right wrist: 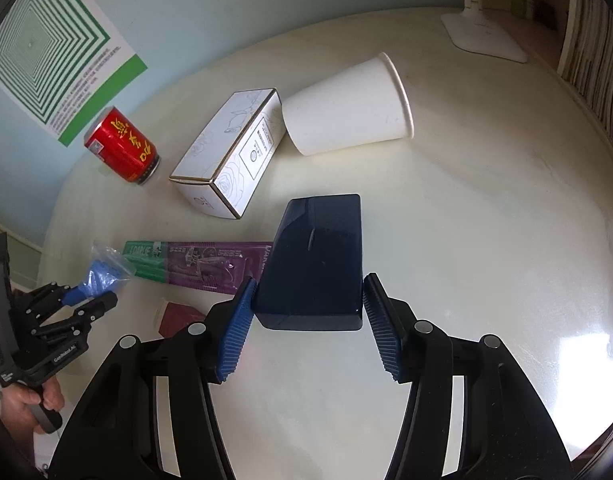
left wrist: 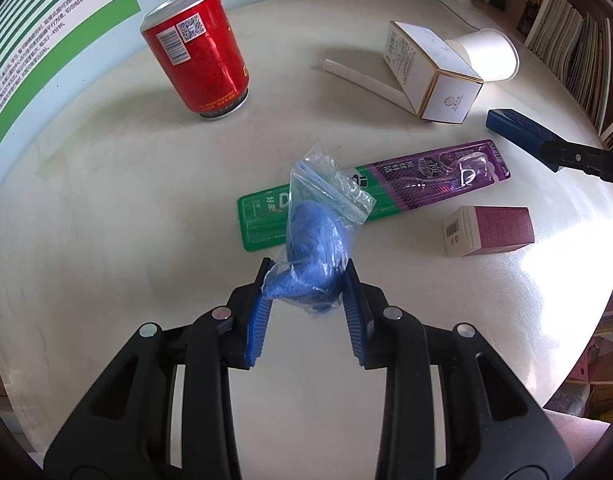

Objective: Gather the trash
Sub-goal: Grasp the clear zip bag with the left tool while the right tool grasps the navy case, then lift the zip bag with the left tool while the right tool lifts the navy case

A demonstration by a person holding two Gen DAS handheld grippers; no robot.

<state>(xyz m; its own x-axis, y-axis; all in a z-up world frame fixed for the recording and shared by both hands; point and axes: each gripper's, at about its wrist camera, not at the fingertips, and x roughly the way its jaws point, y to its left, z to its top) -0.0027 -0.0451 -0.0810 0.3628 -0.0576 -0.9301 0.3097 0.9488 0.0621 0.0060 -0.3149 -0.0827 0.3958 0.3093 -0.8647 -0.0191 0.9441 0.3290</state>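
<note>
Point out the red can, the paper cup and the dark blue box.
red can [left wrist: 198, 52], left wrist view, on its red side wall.
paper cup [right wrist: 346, 108], right wrist view, on the white side wall as it lies tipped over.
dark blue box [right wrist: 316, 260], right wrist view, on its glossy top face.

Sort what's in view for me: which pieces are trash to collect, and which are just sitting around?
Trash to collect:
- plastic bag, in the left claw
- dark blue box, in the right claw
- red can
- white box
- paper cup
- toothbrush pack
- small maroon box
- white strip

Just lying about:
- lamp base
- wall poster
- shelved books
</note>
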